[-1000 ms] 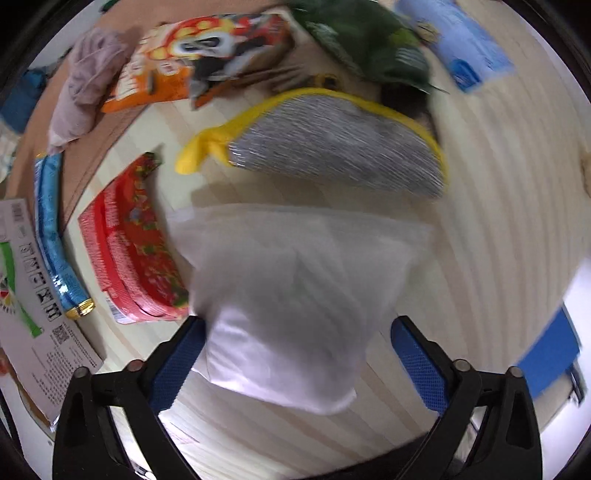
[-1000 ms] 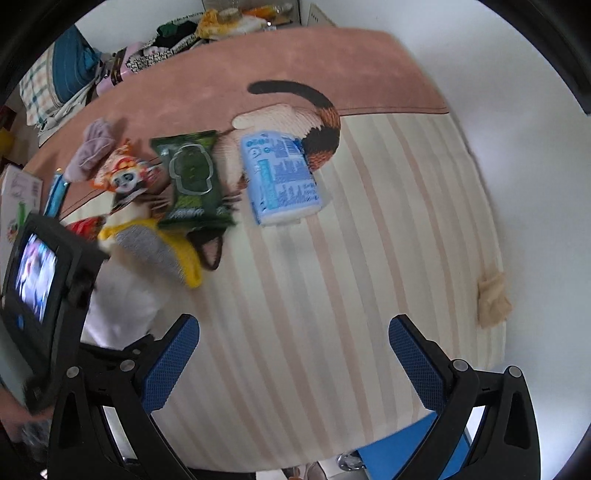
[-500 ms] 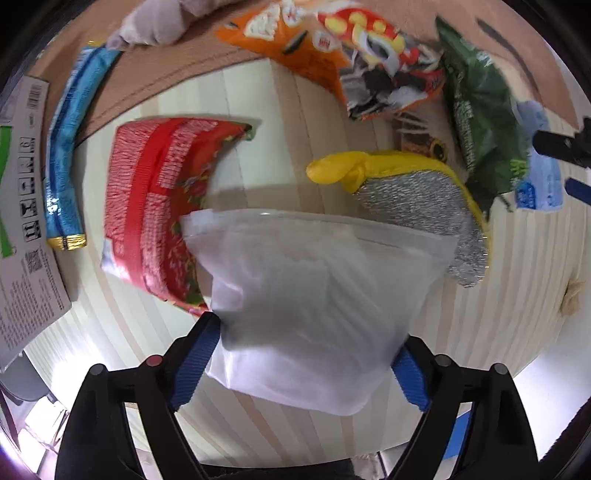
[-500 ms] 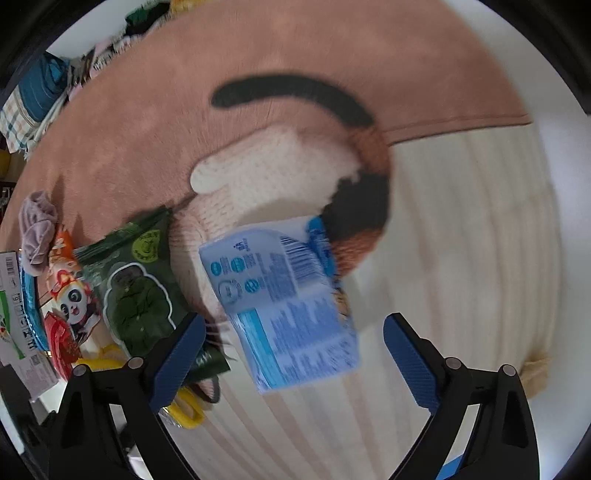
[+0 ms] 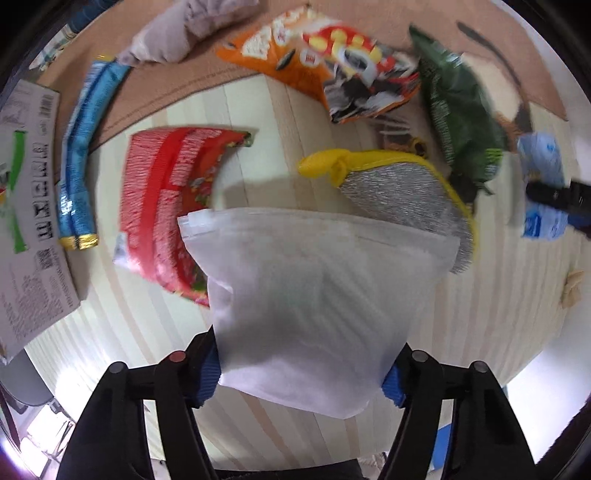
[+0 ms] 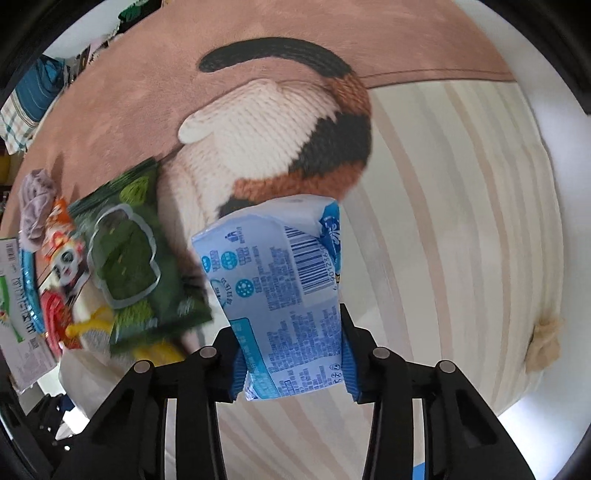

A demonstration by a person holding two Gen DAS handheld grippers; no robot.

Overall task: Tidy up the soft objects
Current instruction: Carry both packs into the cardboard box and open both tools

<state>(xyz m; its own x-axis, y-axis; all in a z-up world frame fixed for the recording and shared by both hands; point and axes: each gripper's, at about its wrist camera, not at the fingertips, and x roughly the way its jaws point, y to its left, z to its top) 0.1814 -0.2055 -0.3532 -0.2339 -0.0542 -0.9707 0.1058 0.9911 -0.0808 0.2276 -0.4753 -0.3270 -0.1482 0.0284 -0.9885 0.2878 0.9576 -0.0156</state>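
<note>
My left gripper (image 5: 301, 373) is shut on a white soft pouch (image 5: 314, 295) and holds it above the striped mat. My right gripper (image 6: 291, 365) is shut on a light blue tissue pack (image 6: 280, 291), lifted off the mat; the pack also shows at the right edge of the left wrist view (image 5: 543, 184). Lying on the mat are a yellow-edged silver mitt (image 5: 399, 184), a green packet (image 6: 133, 247), an orange panda snack bag (image 5: 332, 70), a red packet (image 5: 173, 199), a blue tube packet (image 5: 81, 158) and a mauve cloth (image 5: 184, 29).
The mat (image 6: 461, 221) is striped cream with a brown part and a cat picture (image 6: 280, 129). A printed white box (image 5: 26, 221) lies at the left edge. Clothes are piled beyond the mat's far left (image 6: 33, 92). White floor lies to the right.
My right gripper moved down to the blue tissue pack, shut on it and lifted it. My left gripper closed on the white pouch and raised it, turning left.
</note>
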